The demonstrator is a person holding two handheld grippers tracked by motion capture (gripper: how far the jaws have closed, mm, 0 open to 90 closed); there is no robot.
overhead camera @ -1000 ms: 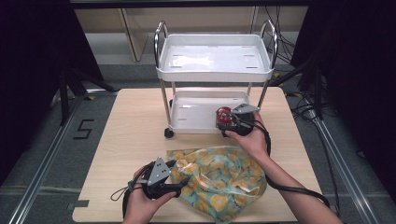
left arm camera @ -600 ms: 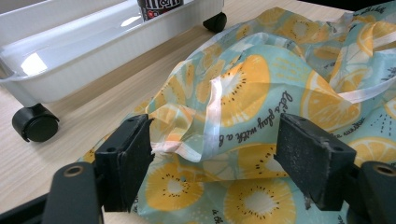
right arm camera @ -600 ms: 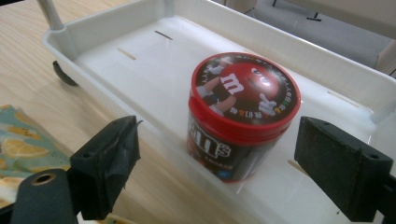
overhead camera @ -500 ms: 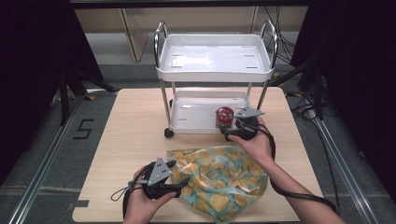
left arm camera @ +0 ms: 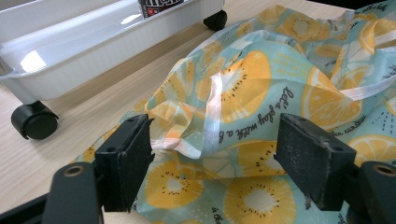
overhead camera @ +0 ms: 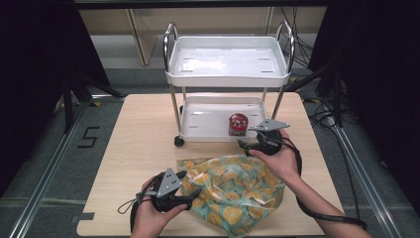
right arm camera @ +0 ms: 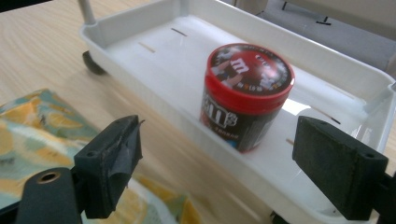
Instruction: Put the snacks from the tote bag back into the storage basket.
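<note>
Tabletop: left gripper jaws agape over bag, right gripper jaws wide before candy jar.

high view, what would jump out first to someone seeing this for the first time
The bright lemon-print plastic bag lies crumpled on the near part of the wooden table, with the open left gripper at its edge. Behind it stands a white two-tier trolley, and a red-lidded candy tub sits upright in its lower tray, right of centre. The right gripper is open, just in front of that tub.
</note>
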